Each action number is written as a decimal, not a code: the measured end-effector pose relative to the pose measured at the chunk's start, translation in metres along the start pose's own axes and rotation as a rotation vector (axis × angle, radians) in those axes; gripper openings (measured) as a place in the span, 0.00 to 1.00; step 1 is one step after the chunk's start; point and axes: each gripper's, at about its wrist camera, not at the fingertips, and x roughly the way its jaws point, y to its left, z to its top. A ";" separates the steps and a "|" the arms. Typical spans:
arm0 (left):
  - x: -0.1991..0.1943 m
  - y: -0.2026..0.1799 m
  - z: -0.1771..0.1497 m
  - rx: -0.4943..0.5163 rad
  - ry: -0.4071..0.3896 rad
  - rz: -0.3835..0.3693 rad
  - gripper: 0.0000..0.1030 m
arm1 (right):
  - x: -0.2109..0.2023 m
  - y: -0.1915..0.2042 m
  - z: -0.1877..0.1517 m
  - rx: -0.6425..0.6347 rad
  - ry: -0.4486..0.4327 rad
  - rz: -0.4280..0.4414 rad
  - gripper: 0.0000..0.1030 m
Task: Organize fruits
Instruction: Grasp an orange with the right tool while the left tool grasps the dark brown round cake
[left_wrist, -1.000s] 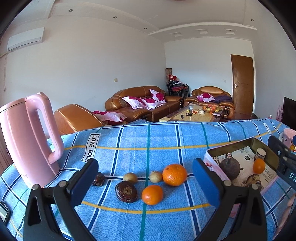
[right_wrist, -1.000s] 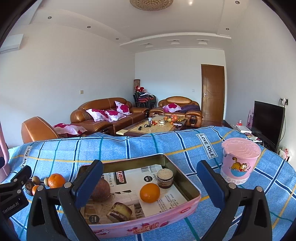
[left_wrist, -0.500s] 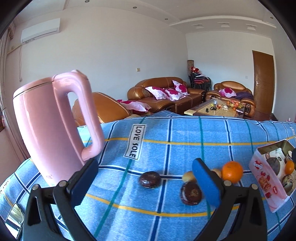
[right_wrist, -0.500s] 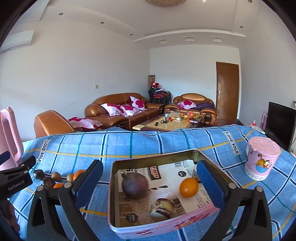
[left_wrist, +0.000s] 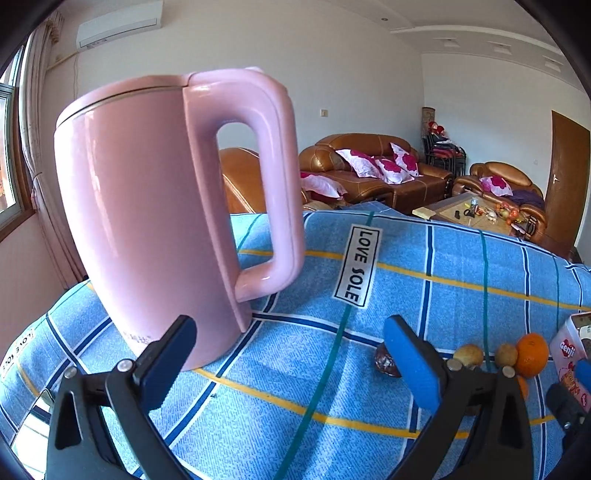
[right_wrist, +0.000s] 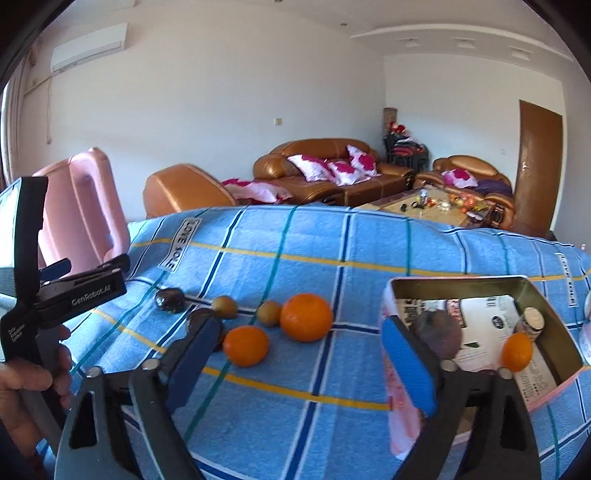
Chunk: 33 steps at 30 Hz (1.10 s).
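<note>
Loose fruit lies on the blue plaid cloth: a large orange (right_wrist: 306, 316), a smaller orange (right_wrist: 246, 345), two small brown fruits (right_wrist: 269, 312) (right_wrist: 224, 306) and a dark fruit (right_wrist: 170, 300). The pink tin box (right_wrist: 550, 306) holds a dark round fruit (right_wrist: 437, 331), an orange (right_wrist: 517, 350) and a small jar. My right gripper (right_wrist: 301, 354) is open and empty, just in front of the oranges. My left gripper (left_wrist: 291, 360) is open and empty, facing the pink kettle (left_wrist: 159, 218); the fruit (left_wrist: 532, 354) shows at its right edge.
The pink kettle (right_wrist: 85, 210) stands at the table's left end. The left gripper's body (right_wrist: 74, 291) and the hand holding it show at the left of the right wrist view. Sofas and a coffee table lie beyond the table.
Both grippers have swung to the left. The kettle now fills the left wrist view; the right gripper has moved from over the tin box to face the loose fruit.
</note>
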 end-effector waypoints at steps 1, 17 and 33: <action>0.000 -0.002 -0.001 0.010 0.002 -0.001 1.00 | 0.007 0.003 0.000 0.001 0.033 0.024 0.60; 0.005 -0.007 0.004 0.039 0.017 -0.028 1.00 | 0.064 0.016 0.001 0.066 0.254 0.126 0.48; -0.006 -0.025 0.002 0.078 0.015 -0.241 1.00 | 0.026 0.003 0.001 0.067 0.108 0.134 0.36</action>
